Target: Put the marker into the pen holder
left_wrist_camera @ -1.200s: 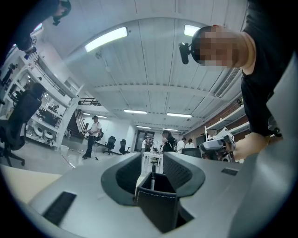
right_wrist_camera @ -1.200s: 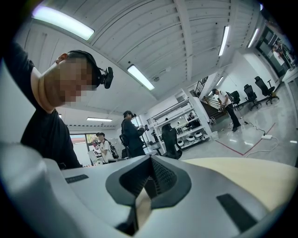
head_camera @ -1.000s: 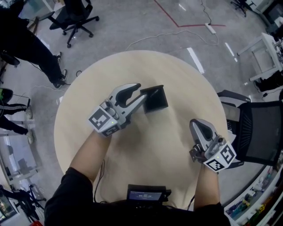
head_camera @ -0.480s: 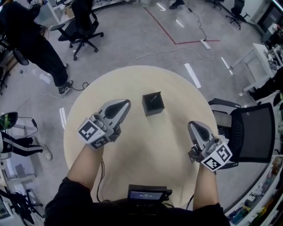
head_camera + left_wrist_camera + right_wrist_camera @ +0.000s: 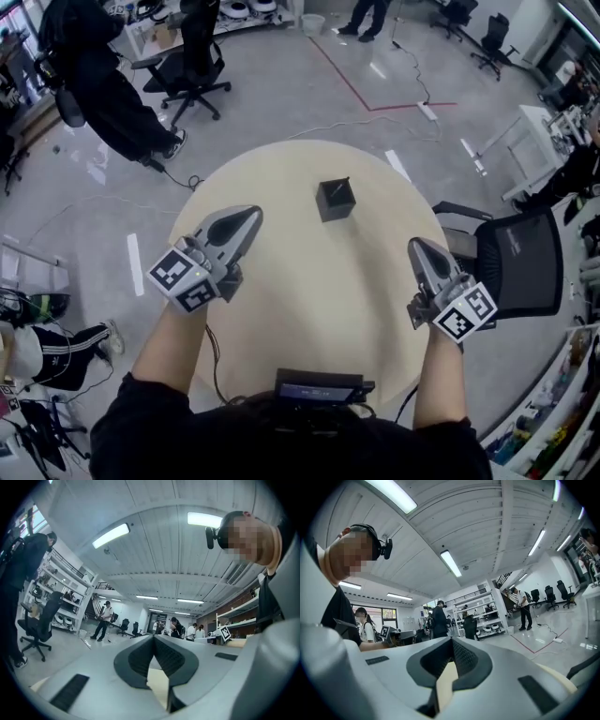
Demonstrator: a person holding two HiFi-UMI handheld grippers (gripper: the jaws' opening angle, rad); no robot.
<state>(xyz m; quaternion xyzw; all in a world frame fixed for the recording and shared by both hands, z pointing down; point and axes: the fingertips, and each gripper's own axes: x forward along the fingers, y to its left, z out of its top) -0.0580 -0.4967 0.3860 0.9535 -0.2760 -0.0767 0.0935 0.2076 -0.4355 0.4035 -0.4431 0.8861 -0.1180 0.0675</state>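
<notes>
While both grippers hover over the near half of the round table (image 5: 319, 291), the marker (image 5: 344, 184) sits in the black pen holder (image 5: 335, 202).
Left gripper (image 5: 254, 215) has its jaws pressed together with nothing in them, and it's the same deal with the right gripper (image 5: 414, 245): pads meeting at the tip, empty. The pen holder stands toward the table's far side, well apart from both, with the marker leaning inside and one end just poking past the rim.

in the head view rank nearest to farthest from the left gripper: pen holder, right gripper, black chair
1. pen holder, centre of the table, up-right
2. right gripper, over the table's right side
3. black chair, past the right edge
</notes>
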